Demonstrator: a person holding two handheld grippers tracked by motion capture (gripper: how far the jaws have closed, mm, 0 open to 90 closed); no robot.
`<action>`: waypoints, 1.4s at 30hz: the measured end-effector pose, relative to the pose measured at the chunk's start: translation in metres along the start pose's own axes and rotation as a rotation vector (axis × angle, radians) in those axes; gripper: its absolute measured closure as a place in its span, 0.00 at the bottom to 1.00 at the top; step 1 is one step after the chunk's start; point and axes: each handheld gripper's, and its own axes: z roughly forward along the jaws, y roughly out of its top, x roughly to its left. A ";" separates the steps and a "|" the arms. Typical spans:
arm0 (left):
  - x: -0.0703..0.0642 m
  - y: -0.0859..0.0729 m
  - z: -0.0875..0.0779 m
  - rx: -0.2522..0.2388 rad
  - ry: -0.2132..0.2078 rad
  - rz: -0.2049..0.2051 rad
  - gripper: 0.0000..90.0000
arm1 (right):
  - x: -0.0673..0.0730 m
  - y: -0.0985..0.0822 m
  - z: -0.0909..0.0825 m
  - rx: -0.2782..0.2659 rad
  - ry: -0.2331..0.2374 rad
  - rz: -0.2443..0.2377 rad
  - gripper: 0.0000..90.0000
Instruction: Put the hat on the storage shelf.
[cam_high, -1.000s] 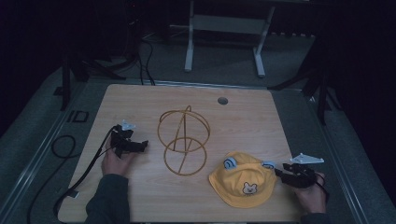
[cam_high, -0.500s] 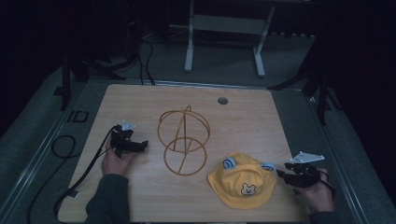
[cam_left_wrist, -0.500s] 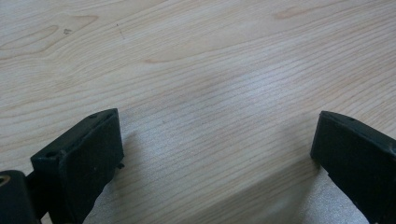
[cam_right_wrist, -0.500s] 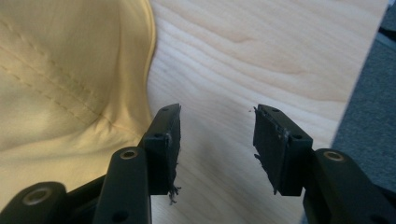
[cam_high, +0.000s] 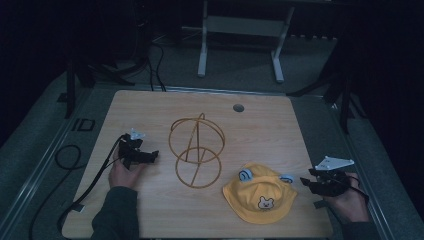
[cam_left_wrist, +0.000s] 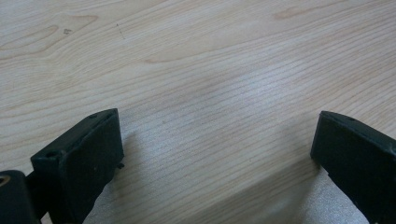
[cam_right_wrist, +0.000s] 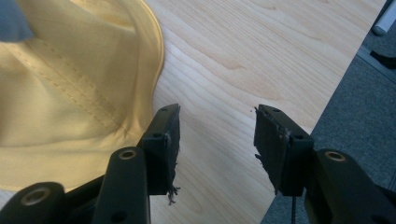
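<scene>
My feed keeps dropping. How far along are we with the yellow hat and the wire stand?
Nothing looks done yet: the yellow hat lies flat on the table, apart from the wire stand. In hand: the right gripper hovers beside the hat's brim, jaws open and empty in the right gripper view. The left gripper rests open left of the stand. Probably left: grasping the hat and setting it on the stand.

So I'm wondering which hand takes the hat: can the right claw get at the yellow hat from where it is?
Probably yes. The right claw is open with nothing between its jaws, just beside the yellow hat, whose brim lies next to one jaw. Bare table is between them.
</scene>
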 end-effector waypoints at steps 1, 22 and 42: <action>0.000 0.000 0.000 0.000 0.000 0.000 0.02 | 0.000 0.001 -0.001 0.006 0.005 -0.005 0.56; 0.000 0.000 0.000 0.000 0.000 0.000 0.02 | 0.020 0.027 -0.024 0.042 0.048 -0.154 0.48; 0.000 0.000 0.000 0.000 0.000 0.000 0.02 | 0.034 0.045 -0.039 0.041 0.152 -0.230 0.34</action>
